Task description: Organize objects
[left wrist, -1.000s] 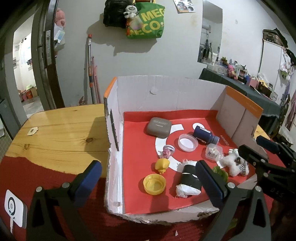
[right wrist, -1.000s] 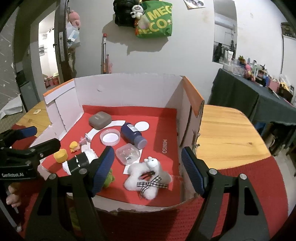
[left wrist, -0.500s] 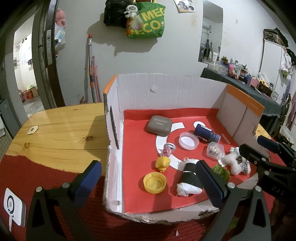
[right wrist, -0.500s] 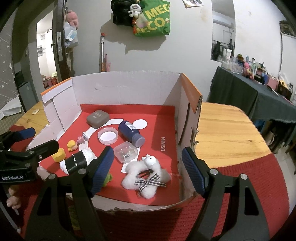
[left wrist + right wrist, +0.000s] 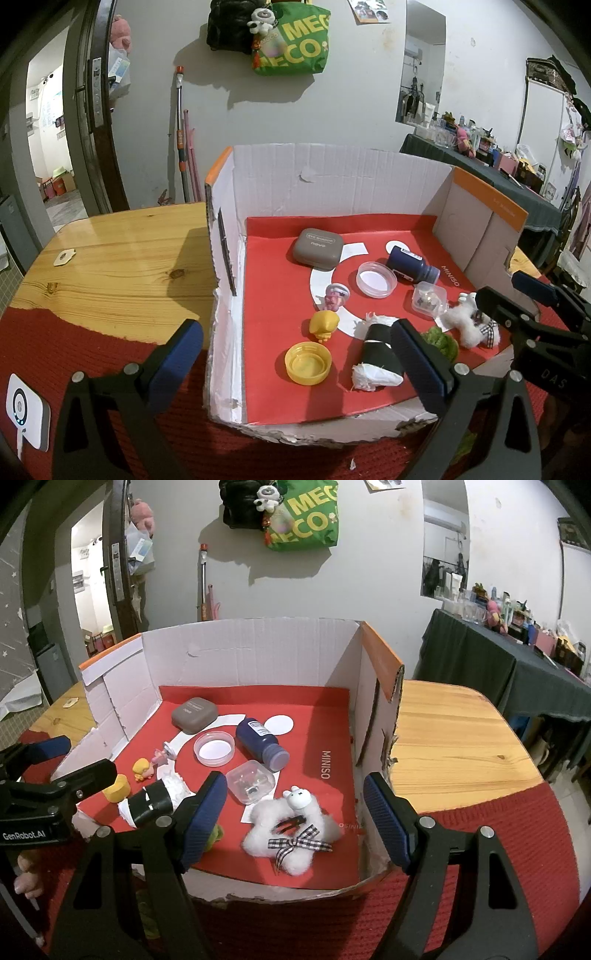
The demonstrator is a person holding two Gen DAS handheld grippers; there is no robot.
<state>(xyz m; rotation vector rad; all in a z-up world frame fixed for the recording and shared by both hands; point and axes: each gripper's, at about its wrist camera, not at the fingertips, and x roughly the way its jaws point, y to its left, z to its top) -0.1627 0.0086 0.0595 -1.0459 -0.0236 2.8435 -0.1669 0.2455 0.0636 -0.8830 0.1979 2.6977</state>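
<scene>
Both jaws spread wide, nothing held: your left gripper [image 5: 295, 354] and right gripper [image 5: 295, 812] hang at the near edge of the cardboard box [image 5: 332, 177]. Clutter sits on its red floor: yellow cap [image 5: 307, 363], black-wrapped roll [image 5: 376, 354], white plush [image 5: 291, 830], blue bottle [image 5: 260, 744]. Risk: items crowd together, so you could nudge neighbours or clip the torn front wall reaching in.

Two figurines [image 5: 334, 296] [image 5: 323, 324], one bottle [image 5: 410, 265], one box [image 5: 332, 177]

A wooden table [image 5: 110, 258] carries a red mat [image 5: 74, 350] and cardboard box [image 5: 332, 177].
</scene>
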